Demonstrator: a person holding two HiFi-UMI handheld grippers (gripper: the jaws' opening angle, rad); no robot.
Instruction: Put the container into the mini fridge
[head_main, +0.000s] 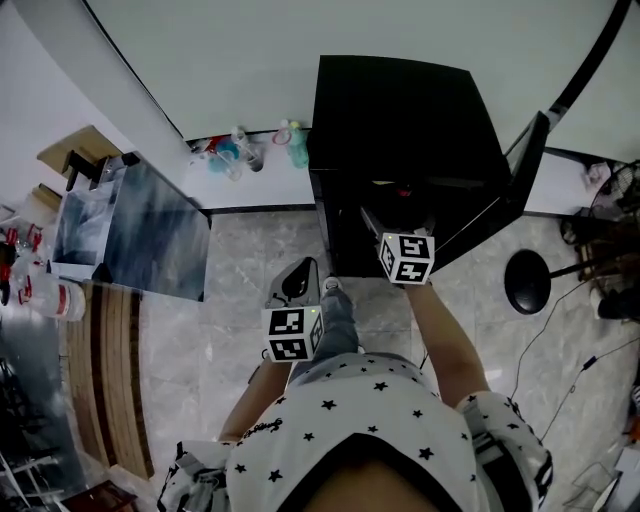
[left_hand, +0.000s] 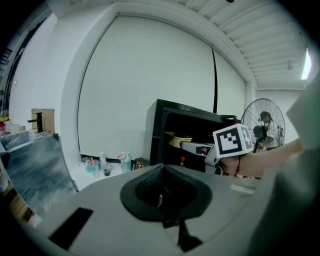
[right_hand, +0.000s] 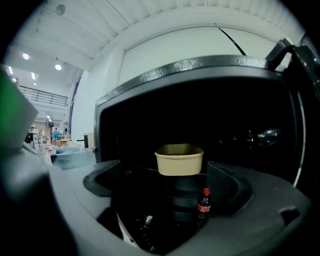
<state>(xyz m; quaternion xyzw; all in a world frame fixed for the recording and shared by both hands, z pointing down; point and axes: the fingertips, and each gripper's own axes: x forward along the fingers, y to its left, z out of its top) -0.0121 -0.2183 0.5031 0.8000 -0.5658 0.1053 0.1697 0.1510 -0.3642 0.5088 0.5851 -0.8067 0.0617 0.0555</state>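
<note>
Beige container (right_hand: 179, 160) upright on a shelf inside the open black fridge (head_main: 400, 110), above a small cola bottle (right_hand: 203, 201). Right gripper (right_hand: 167, 187) extended into the fridge, jaws wide apart and empty, container just beyond them, untouched. Left gripper (left_hand: 165, 195) outside, jaws closed together on nothing

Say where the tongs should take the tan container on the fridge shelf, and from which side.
Best grip the container across its two side walls just below the rim, coming level from the open front of the mini fridge. It stands upright, its walls taper downward, and the open right tongs face it squarely.
</note>
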